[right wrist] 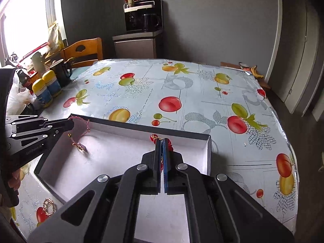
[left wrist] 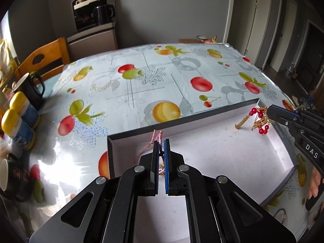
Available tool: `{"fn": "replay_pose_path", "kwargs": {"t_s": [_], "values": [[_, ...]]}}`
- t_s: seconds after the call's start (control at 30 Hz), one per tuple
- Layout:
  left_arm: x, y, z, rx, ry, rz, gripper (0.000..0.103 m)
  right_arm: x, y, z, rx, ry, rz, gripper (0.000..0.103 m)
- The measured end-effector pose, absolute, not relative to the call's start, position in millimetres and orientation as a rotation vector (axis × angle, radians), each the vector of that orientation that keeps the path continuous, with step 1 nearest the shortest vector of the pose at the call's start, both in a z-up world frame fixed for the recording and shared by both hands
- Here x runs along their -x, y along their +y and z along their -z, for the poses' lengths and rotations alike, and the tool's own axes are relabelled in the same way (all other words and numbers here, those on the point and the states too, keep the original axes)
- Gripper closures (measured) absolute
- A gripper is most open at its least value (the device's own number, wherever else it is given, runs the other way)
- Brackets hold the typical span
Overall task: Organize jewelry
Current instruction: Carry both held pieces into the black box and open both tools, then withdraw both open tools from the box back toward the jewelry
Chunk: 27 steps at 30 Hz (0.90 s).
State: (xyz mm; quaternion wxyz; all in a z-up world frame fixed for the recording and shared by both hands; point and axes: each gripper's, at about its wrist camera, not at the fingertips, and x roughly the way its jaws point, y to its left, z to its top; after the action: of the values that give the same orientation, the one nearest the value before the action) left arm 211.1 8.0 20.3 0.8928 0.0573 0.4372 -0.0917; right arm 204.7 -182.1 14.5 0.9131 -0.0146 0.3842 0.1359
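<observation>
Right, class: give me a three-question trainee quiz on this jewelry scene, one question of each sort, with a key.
1. True or false: the left gripper is shut on the pink cord bracelet.
2. What does the right gripper hold? A) a banana B) the red-bead gold chain C) a mug
3. Fill in: both pieces hang over the open white ____.

Key: 1 true; 2 B; 3 box
</observation>
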Motion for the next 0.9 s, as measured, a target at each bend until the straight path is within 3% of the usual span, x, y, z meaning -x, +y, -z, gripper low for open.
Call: {"fn": "replay_pose_path", "kwargs": {"t_s": [0.17, 0.2, 0.3, 0.33, 0.37, 0.4, 0.5, 0.57, 0.77, 0.9], "values": [[-213.1, 1.9, -3.0, -0.124, 0.963, 0.211, 0.098, -213.5, -182.8, 10.5, 0.004, 0.870, -0.275, 0.102], [-211.9, 0.7, -1.6, -0.124, 0.965, 0.215, 0.092, -213.5, -183.0, 12.8, -0.001, 0.874, -0.277, 0.101], [-207.8, -0.4, -1.0, -0.118, 0.942, 0.208, 0.056, -212.0, -184.8, 14.1, -0.002, 0.871, -0.272, 0.096], [-206.8, 0.1, -1.6, -0.112, 0.936, 0.215, 0.055, -211.2, -185.7, 13.4, -0.006, 0.870, -0.275, 0.087], [-206.2, 0.4, -1.6, -0.110, 0.937, 0.216, 0.055, -209.9, -186.9, 12.1, -0.011, 0.864, -0.273, 0.071], [-206.1, 0.8, -1.8, -0.107, 0.938, 0.214, 0.052, -207.4, -188.0, 9.7, -0.012, 0.849, -0.273, 0.064], [-201.8, 4.8, -6.7, -0.091, 0.914, 0.213, 0.026, -199.9, -192.2, 1.3, -0.011, 0.813, -0.273, 0.045], [-197.7, 6.7, -10.9, -0.079, 0.897, 0.224, 0.021, -193.1, -197.7, -5.4, -0.036, 0.781, -0.283, 0.023], [-182.5, 11.8, -23.1, -0.070, 0.860, 0.228, 0.012, -172.3, -209.5, -20.8, -0.035, 0.727, -0.261, 0.005], [-163.0, 16.9, -34.1, -0.058, 0.821, 0.230, 0.009, -155.3, -216.7, -28.4, -0.024, 0.703, -0.233, 0.006]]}}
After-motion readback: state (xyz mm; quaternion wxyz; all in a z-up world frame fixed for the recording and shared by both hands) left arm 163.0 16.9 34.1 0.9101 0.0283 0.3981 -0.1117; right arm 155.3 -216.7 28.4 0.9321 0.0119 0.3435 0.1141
